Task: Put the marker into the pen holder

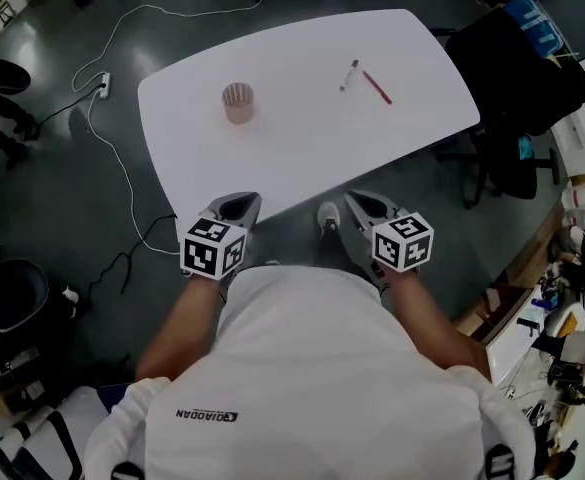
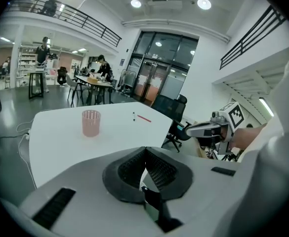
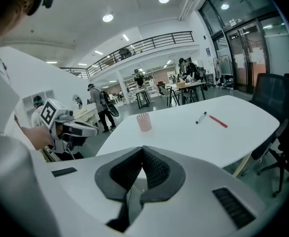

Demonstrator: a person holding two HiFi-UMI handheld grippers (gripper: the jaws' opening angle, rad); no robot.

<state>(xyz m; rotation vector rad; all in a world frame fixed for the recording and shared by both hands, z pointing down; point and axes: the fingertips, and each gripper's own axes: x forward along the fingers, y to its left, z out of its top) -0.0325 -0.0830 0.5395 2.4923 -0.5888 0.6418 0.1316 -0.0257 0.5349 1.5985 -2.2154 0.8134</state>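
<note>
A white marker with a black cap [image 1: 348, 75] lies at the far right of the white table [image 1: 302, 158], beside a red pen [image 1: 377, 87]. The pink mesh pen holder [image 1: 238, 102] stands upright at the table's far left. Both grippers hover at the near table edge, well short of these things. My left gripper [image 1: 240, 206] is shut with nothing in it, its pads [image 2: 134, 169] touching at the tip. My right gripper [image 1: 362, 204] is also shut and empty. The marker [image 3: 201, 117] and holder [image 3: 144, 122] show in the right gripper view, the holder [image 2: 90, 123] in the left gripper view.
A black office chair [image 1: 517, 98] stands at the table's right end. A white cable with a power strip [image 1: 103, 85] runs over the floor to the left. A black bin [image 1: 10, 296] sits at the lower left. People and other tables fill the hall beyond.
</note>
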